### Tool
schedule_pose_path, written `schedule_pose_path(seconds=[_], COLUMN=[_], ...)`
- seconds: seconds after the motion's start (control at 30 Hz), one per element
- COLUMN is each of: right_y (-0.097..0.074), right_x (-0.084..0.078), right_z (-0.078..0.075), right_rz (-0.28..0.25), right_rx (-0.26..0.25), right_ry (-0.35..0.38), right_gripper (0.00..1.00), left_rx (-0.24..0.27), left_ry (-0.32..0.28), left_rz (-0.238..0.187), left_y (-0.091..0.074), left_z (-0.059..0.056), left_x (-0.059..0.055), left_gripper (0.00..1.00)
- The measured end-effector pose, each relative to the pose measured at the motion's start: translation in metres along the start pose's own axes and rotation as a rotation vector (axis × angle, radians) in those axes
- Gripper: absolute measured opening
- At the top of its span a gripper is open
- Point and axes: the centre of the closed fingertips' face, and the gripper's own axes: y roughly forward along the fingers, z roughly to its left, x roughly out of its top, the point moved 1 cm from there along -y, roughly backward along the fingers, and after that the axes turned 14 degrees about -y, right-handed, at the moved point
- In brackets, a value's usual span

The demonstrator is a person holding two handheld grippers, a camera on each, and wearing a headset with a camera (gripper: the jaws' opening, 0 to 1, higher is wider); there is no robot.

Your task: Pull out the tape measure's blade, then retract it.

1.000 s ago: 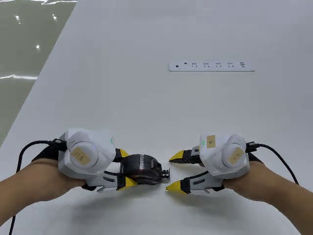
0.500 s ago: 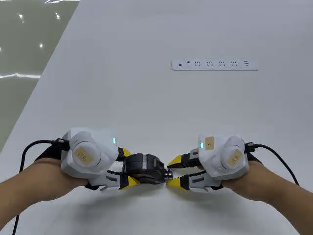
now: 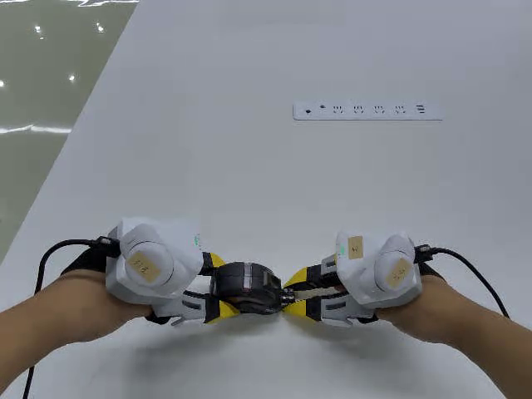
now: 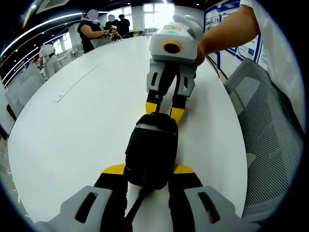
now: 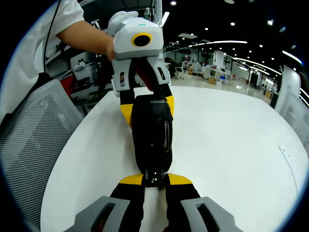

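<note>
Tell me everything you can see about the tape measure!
The tape measure is a chunky, rounded black case that looks like plastic or rubber, with a greyish band around its middle. It sits low over the white table, clamped at its rear half between the yellow-tipped jaws of the left gripper. Its small metal end hook pokes out toward the right gripper, whose jaws are closed on it. Hardly any blade shows outside the case.
</note>
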Motion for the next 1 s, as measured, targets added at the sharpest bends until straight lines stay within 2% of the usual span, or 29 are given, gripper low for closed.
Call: schedule_pose_path(seconds=[0.33,1.0], right_y=[-0.0007,-0.009], right_x=[0.0007,-0.0048], right_z=[-0.0005,0.0005], right_rz=[-0.006,0.026], right_rx=[-0.009,-0.013], right_ry=[-0.01,-0.019], right_gripper=[0.13,0.1], left_rx=[-0.004,-0.013], left_ry=[0.003,0.023], left_rz=[-0.005,0.014], left_y=[0.0002,0.0003], left_z=[0.0001,0.0004], left_x=[0.0,-0.0003], left_gripper=[0.27,0.25])
